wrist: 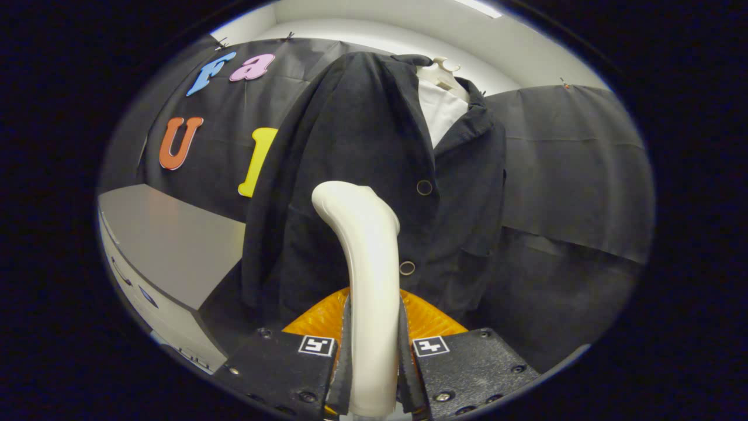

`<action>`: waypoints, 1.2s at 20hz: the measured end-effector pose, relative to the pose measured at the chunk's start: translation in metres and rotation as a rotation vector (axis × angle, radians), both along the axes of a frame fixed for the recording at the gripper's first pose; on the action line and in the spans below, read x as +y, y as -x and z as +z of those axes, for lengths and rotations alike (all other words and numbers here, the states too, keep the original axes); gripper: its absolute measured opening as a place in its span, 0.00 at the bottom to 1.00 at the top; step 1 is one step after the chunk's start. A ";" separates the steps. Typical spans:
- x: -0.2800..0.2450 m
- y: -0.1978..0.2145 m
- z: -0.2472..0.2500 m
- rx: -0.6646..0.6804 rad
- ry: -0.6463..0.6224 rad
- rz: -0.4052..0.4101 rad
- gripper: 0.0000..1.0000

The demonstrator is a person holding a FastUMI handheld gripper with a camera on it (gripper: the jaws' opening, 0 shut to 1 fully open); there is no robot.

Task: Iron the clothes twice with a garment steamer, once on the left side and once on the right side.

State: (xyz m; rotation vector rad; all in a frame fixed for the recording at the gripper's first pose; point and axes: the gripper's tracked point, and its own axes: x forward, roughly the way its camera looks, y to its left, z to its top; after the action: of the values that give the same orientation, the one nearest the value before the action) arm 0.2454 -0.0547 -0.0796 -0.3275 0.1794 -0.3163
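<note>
Gripper view: gripper (374,356) clamped on steamer (367,275), both fingers (345,362) pressing white handle from either side. Handle rises betw. fingers, curves at top, rounded end in front of jacket (362,146). Orange part of steamer (429,318) just beyond fingers, low, near jacket hem. Dark jacket hangs on white hanger (441,73), straight ahead; two round buttons (424,187) just right of handle. White shirt (441,111) at collar opening. Grey table (175,240) left of jacket, w/ black cloth wall behind. Contact betw. steamer head & fabric: can't tell.
</note>
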 end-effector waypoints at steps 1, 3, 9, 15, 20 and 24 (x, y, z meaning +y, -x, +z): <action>-0.001 0.000 -0.004 0.009 -0.003 -0.006 0.36; -0.005 0.001 -0.015 0.024 -0.004 -0.018 0.36; -0.012 0.017 -0.060 0.100 0.018 -0.031 0.36; -0.020 0.022 -0.089 0.164 0.020 -0.057 0.36; -0.025 0.034 -0.115 0.214 0.020 -0.083 0.36; -0.031 0.043 -0.138 0.263 0.016 -0.105 0.36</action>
State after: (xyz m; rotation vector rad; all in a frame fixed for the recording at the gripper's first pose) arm 0.2028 -0.0860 -0.2176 -0.3761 0.4543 -0.3785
